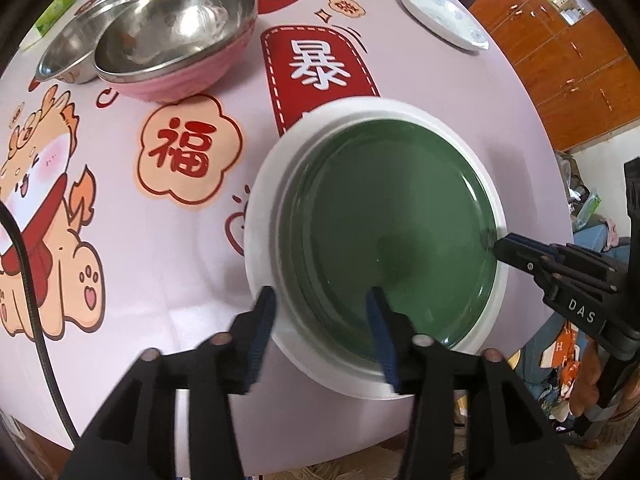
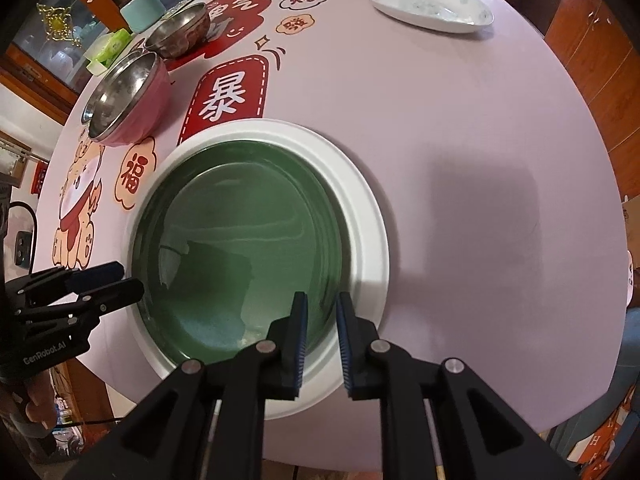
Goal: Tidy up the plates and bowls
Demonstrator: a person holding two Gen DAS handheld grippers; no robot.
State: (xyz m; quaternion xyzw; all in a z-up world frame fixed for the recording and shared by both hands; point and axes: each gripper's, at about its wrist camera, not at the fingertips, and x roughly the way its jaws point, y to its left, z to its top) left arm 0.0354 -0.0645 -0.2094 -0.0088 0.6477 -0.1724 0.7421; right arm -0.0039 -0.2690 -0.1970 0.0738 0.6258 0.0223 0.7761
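the green plate [image 1: 392, 232] sits nested in the white plate [image 1: 264, 216] on the table [image 1: 160, 248]. left claw [image 1: 320, 312] gapes apart astride their near rims; right claw [image 2: 322, 316] stands slightly parted over the rims, not pinching.

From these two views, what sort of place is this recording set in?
Probably a home dining room: a round table under a festive cartoon tablecloth, stacked plates and steel bowls on it, and wooden cabinets along the wall.
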